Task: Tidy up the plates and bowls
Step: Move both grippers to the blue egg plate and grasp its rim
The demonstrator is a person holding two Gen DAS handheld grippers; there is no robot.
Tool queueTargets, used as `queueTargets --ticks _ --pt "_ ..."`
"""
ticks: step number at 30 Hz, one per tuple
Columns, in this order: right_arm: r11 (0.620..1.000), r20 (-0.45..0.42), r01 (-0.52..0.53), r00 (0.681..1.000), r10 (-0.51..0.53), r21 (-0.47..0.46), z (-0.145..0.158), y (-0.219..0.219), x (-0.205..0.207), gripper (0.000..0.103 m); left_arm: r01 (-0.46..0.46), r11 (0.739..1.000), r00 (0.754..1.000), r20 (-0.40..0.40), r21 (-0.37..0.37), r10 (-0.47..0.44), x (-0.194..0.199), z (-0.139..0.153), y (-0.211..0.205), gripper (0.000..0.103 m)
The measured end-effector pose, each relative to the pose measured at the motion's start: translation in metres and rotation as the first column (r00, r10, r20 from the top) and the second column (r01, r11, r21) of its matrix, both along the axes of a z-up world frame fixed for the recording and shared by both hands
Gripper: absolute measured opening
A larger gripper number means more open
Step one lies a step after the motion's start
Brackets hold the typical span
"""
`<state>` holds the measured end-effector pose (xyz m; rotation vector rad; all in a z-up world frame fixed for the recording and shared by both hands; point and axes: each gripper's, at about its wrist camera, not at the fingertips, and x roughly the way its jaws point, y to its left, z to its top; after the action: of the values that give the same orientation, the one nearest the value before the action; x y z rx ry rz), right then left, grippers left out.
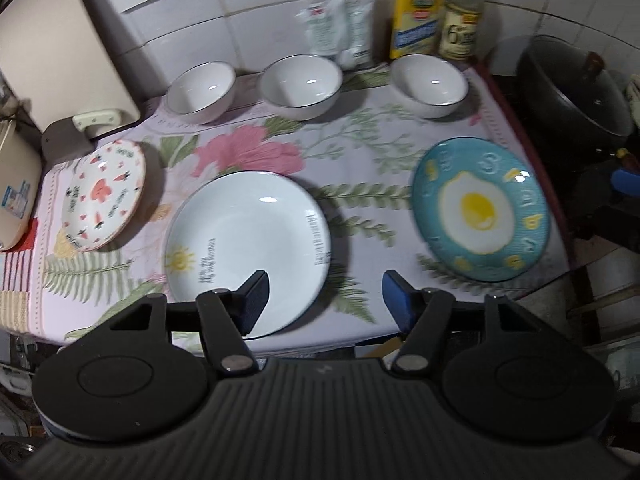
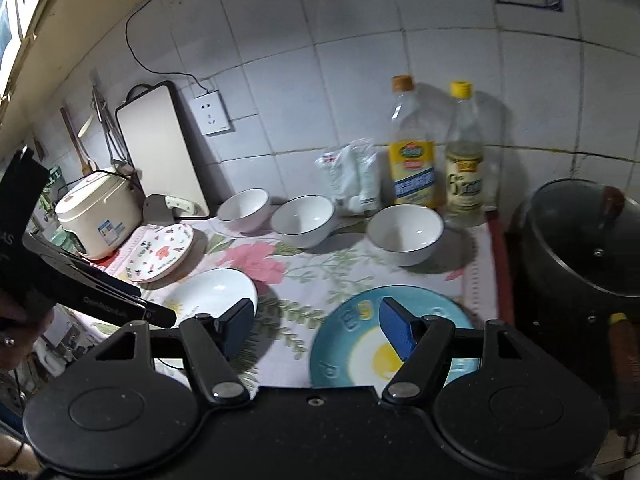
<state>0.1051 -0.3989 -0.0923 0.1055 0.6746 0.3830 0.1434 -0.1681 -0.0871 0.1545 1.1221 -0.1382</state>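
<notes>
Left wrist view: white plate (image 1: pixel 248 252) lies flat on the table (image 1: pixel 360 148), below the empty, parted left fingers (image 1: pixel 256 300). Glazed, stiff, probably slippery and breakable; pinch its raised rim. Right gripper (image 2: pixel 316 330) gapes empty too.

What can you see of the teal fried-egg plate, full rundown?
The round teal plate with a fried-egg picture looks like glazed ceramic: a white egg with a yellow yolk at the centre, raised teal lettering and small yellow marks round the rim. It lies flat and empty, face up, at the right end of the floral tablecloth, apart from the other dishes. The nearest white bowl with a dark rim stands behind it. In the right wrist view the right claw hovers open above its near-left edge; contact cannot be seen.
</notes>
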Motion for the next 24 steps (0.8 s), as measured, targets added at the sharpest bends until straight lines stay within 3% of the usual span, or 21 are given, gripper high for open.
queueTargets --ticks 4,11,16,24 --pt "0.999 0.078 0.035 0.996 -0.033 -0.023 -0.005 -0.019 -0.014 0.074 0.011 1.0 1.0 0.012 -0.021 -0.011 -0.004 -0.006 -0.026 0.069" --pt "0.993 0.12 0.109 0.987 -0.103 -0.05 -0.039 -0.04 -0.018 0.074 0.005 0.998 0.998 0.064 -0.057 -0.001 -0.002 -0.032 -0.063 0.072" --pt "0.985 0.065 0.165 0.985 -0.161 -0.058 -0.076 -0.055 -0.005 0.074 -0.04 0.996 0.993 0.104 -0.078 0.048 0.007 -0.06 -0.078 0.072" --pt "0.982 -0.067 0.186 0.98 -0.188 -0.047 -0.135 -0.068 0.021 0.074 -0.113 0.987 0.988 0.09 -0.11 0.123 0.026 -0.109 -0.081 0.072"
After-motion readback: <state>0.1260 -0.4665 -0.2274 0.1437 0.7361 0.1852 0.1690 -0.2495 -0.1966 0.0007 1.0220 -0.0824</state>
